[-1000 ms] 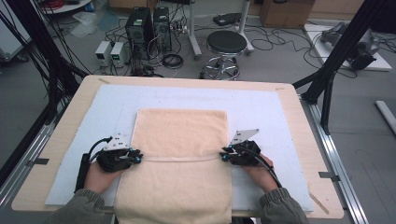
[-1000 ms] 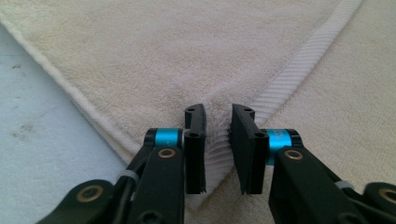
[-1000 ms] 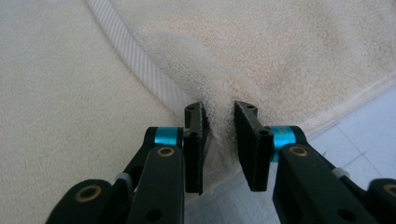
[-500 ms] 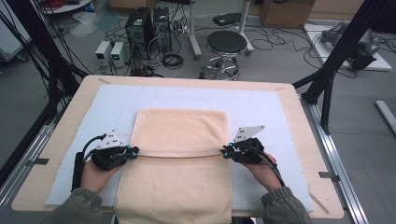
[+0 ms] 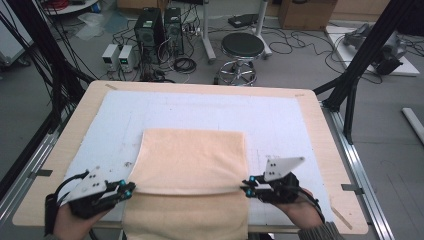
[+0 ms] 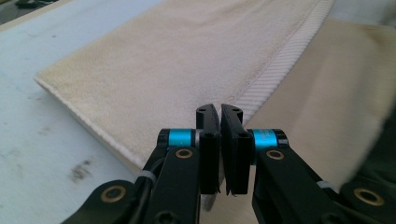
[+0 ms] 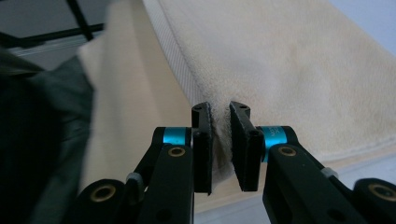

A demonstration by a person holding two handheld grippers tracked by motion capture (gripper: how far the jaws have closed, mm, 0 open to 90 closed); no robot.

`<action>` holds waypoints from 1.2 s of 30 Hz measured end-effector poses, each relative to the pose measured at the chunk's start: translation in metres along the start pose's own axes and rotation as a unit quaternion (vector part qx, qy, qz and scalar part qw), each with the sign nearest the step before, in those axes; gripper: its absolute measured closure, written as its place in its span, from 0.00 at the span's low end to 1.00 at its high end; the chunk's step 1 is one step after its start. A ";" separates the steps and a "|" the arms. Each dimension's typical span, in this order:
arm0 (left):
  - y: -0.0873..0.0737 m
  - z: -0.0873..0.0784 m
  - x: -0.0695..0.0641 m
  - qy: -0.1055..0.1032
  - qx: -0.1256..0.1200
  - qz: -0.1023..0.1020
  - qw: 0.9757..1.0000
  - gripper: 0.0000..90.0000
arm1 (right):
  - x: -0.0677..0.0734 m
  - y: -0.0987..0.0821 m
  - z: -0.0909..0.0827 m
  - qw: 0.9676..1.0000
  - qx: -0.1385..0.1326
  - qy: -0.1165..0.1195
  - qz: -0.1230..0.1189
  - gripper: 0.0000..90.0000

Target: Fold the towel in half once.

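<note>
A beige towel [image 5: 192, 160] lies folded on the white mat [image 5: 200, 107], with its lower layer hanging over the table's near edge. My left gripper [image 5: 125, 189] is shut on the left end of the upper layer's hemmed near edge. In the left gripper view the jaws [image 6: 219, 112] stand pressed together where the ribbed hem [image 6: 280, 70] meets them. My right gripper [image 5: 248, 187] is shut on the right end of the same edge. In the right gripper view a fold of the towel [image 7: 289, 60] is pinched between the jaws [image 7: 219, 109]. The held edge runs taut between the two grippers.
The wooden table [image 5: 320, 125] has bare mat to the far side, left and right of the towel. Black frame posts [image 5: 360, 70] stand at the right and left. A stool [image 5: 242, 47] and computer towers [image 5: 157, 25] stand on the floor beyond the table.
Both grippers have moved toward the table's near edge and up a little, drawing the towel's upper edge with them. The towel's far edge has slid nearer too.
</note>
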State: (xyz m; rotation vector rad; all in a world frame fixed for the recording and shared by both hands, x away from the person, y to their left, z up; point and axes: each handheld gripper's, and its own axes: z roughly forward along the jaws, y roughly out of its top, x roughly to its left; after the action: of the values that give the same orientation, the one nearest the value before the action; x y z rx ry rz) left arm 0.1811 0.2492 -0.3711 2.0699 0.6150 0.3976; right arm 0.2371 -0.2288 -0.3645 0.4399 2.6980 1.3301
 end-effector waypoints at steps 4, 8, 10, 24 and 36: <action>-0.007 -0.016 -0.020 -0.040 -0.012 0.000 0.999 0.82 | 0.025 -0.002 -0.014 0.999 -0.006 0.040 -0.023 0.73; -0.011 -0.012 -0.014 -0.026 -0.008 -0.010 1.000 0.69 | 0.021 -0.006 -0.016 0.999 -0.015 0.035 -0.008 0.65; -0.012 -0.006 -0.006 -0.020 -0.008 -0.020 1.000 0.65 | 0.013 -0.006 -0.011 1.000 -0.015 0.027 0.004 0.63; 0.001 0.053 0.060 0.047 -0.009 -0.042 0.998 0.49 | -0.067 0.002 0.033 0.996 0.005 -0.073 0.050 0.50; 0.022 0.107 0.119 0.098 0.017 -0.084 0.991 0.44 | -0.128 0.012 0.061 0.990 0.005 -0.118 0.079 0.43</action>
State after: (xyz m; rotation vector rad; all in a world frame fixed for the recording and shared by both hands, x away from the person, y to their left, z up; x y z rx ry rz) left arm 0.3377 0.2332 -0.4042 2.0072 0.9125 0.4995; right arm 0.3749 -0.2138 -0.3968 0.7750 2.5198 1.2135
